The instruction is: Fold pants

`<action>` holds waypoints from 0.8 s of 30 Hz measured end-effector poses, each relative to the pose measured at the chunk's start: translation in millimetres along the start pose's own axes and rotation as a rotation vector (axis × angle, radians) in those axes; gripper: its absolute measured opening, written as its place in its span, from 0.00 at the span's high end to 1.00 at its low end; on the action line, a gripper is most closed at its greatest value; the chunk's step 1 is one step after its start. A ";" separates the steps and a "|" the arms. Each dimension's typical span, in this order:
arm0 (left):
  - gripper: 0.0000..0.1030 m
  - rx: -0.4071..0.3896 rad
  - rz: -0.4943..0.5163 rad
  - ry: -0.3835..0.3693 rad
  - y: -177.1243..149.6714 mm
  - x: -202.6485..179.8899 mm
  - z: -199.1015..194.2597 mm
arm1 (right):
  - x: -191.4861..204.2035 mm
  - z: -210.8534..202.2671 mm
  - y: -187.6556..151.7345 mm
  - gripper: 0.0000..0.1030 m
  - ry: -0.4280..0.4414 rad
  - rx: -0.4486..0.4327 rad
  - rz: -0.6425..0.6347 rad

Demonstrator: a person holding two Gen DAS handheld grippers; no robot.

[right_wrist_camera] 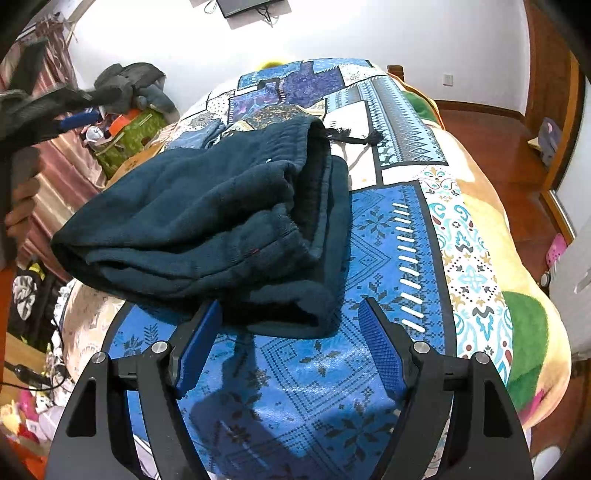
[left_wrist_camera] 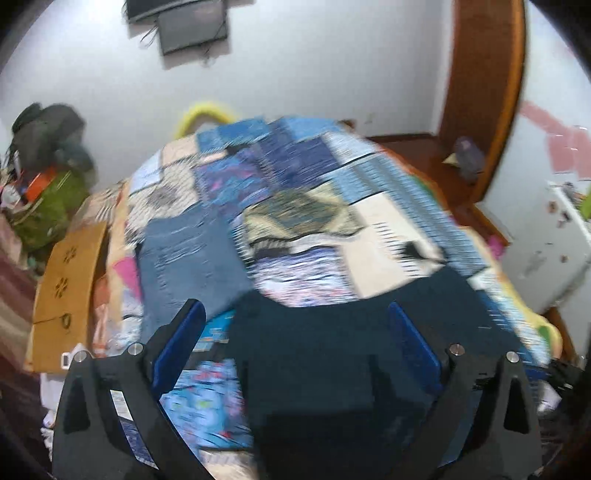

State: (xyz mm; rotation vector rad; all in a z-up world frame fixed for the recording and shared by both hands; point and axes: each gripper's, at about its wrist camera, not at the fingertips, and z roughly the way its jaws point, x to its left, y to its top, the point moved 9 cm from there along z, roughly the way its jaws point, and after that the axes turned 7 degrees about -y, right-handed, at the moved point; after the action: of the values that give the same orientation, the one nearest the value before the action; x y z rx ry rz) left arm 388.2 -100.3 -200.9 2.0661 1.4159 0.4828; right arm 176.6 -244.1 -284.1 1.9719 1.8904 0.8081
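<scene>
Right claw: jaws spread wide, nothing between the blue pads, hovering low over the quilt. Left pad tip sits at the near edge of the pants; contact cannot be confirmed.

Left claw: jaws spread, empty. Its view is motion-blurred; dark fabric of the pants fills the space below and between the pads. In the right view the left claw shows at far left, raised, well apart from the pants, with a hand below it.

Pants: dark teal, folded into a thick bundle of layers, lying on the patchwork quilt on the bed, left of centre in the right view. Waistband end faces away; drawstring trails right onto the quilt.

Background: dark screen on white wall, wooden floor.
</scene>
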 end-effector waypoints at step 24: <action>0.00 0.246 -0.007 0.206 -101.0 105.9 75.3 | 3.9 -7.1 11.2 0.29 -0.043 -0.009 0.005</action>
State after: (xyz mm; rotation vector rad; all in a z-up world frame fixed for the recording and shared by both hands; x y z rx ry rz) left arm 399.3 5.4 -326.5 2.2555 1.6743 0.5562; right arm 181.6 -242.5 -271.3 1.9740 1.8551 0.7684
